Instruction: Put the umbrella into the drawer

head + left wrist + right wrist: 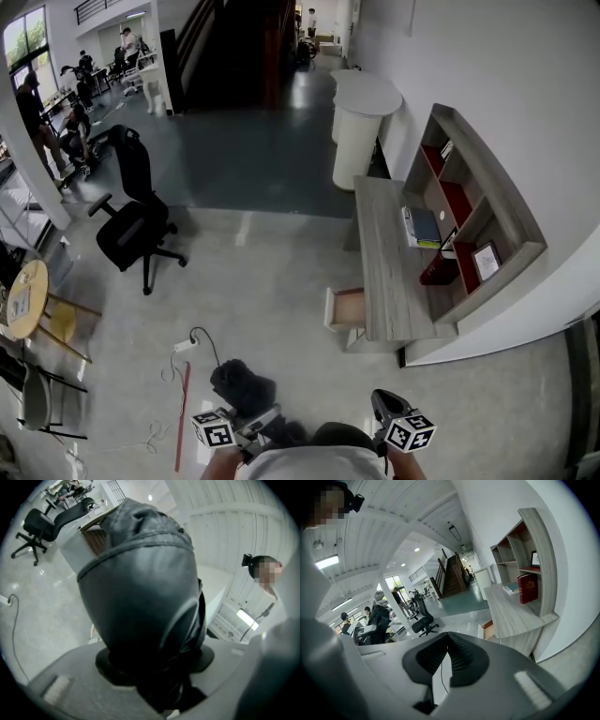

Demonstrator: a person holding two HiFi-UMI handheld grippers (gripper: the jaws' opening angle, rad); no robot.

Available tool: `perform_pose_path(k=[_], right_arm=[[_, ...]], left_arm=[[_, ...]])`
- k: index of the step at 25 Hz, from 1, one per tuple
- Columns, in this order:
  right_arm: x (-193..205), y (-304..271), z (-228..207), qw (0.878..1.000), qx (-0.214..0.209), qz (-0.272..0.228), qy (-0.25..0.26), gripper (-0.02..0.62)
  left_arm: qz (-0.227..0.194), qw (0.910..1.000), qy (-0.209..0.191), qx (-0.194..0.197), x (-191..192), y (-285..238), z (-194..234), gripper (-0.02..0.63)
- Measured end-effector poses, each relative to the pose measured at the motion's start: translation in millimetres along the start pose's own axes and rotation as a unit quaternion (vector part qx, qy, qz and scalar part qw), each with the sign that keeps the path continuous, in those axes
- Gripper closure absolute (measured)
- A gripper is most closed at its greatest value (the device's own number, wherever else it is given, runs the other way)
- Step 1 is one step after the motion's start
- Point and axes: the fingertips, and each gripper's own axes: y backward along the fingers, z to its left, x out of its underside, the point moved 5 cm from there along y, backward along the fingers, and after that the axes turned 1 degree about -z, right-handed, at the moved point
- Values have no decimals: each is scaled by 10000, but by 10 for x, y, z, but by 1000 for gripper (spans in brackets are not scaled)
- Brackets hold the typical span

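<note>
In the head view the left tongs (246,422) sit at the near edge, low left of centre, closed on a black folded umbrella (240,382) that juts out over the pale floor (272,281); the right tongs (389,408) are near the bottom to the right, well apart from the umbrella; a grey tabletop (389,267) runs along the right wall under a shelf (483,202) with red-backed bays; a drawer (345,309) stands pulled out at the tabletop's near left side, well apart from the umbrella; a black chair (136,225) is far left, and a red stick (181,422) lies on the floor just left of the left tongs. In the left gripper view the umbrella (140,583) fills most of the picture, its dark wrapped fabric bunched and pinched between the jaws of the left tongs (157,667), which are clamped on its near end; the chair (35,527) shows far left. In the right gripper view the right tongs (447,637) have their ribbed pads meeting at the tips, with nothing between them; beyond them on the right are the tabletop (511,613), the open drawer (487,626) at its left side, and a red book (528,588) upright in the shelf (536,541).
</note>
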Motion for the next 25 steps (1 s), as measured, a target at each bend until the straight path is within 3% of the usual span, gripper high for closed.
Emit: perform_pose_path(k=[13, 25], right_arm=[[-41, -210, -90, 9996, 223, 61, -153, 589], [-484, -848, -384, 9998, -66, 208, -2, 589]], left_arm=[[224, 9996, 175, 86, -211, -232, 287, 368], [304, 9995, 87, -34, -624, -764, 520, 368]])
